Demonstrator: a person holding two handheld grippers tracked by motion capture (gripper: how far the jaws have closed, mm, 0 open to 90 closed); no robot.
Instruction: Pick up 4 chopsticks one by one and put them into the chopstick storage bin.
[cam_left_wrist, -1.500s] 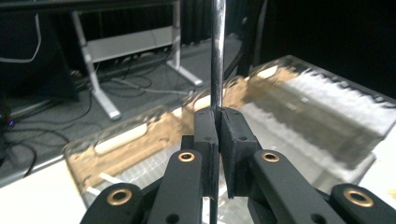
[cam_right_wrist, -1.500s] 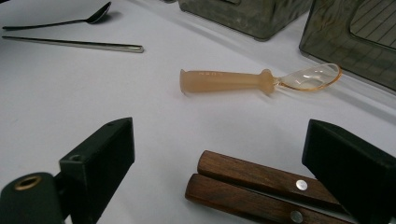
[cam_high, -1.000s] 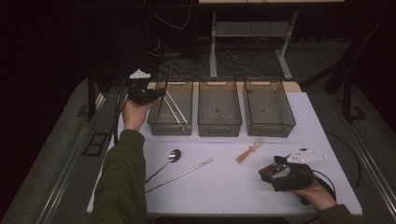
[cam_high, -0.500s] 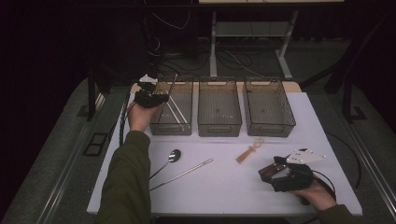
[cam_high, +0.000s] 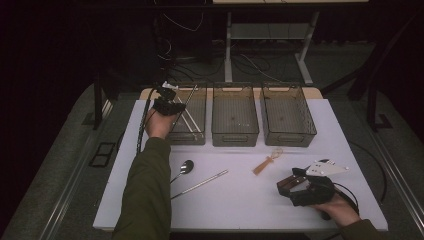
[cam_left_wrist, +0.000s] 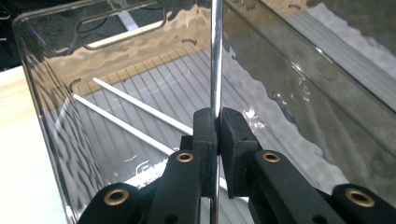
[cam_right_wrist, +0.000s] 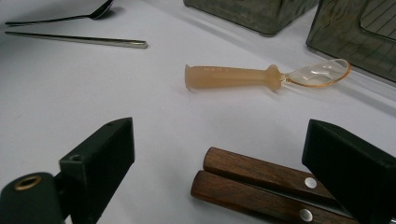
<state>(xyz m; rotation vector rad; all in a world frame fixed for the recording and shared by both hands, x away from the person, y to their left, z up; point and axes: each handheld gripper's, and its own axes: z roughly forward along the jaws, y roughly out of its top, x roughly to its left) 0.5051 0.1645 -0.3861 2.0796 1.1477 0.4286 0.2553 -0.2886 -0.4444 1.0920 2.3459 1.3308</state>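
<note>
My left gripper (cam_high: 167, 102) hangs over the left clear bin (cam_high: 192, 138), shut on a thin metal chopstick (cam_left_wrist: 216, 56) that stands up between the pads. In the left gripper view its jaws (cam_left_wrist: 218, 126) point into that bin (cam_left_wrist: 56, 93), where two white chopsticks (cam_left_wrist: 130, 105) lie on the ribbed floor. My right gripper (cam_high: 292, 186) rests low at the table's front right, open. Two dark wooden handles (cam_right_wrist: 252, 179) with metal rivets lie side by side between its jaws (cam_right_wrist: 219, 144), untouched by either pad.
An orange plastic spoon (cam_high: 265, 162) (cam_right_wrist: 233, 77) lies in front of the bins. A metal spoon (cam_high: 184, 169) and a second metal chopstick (cam_high: 200, 184) lie at centre left. The middle bin (cam_high: 235, 138) and right bin (cam_high: 290, 140) stand in the same row.
My left hand has carried the metal chopstick to the right and downward, from beside the left bin to over it. The right hand has kept still.
</note>
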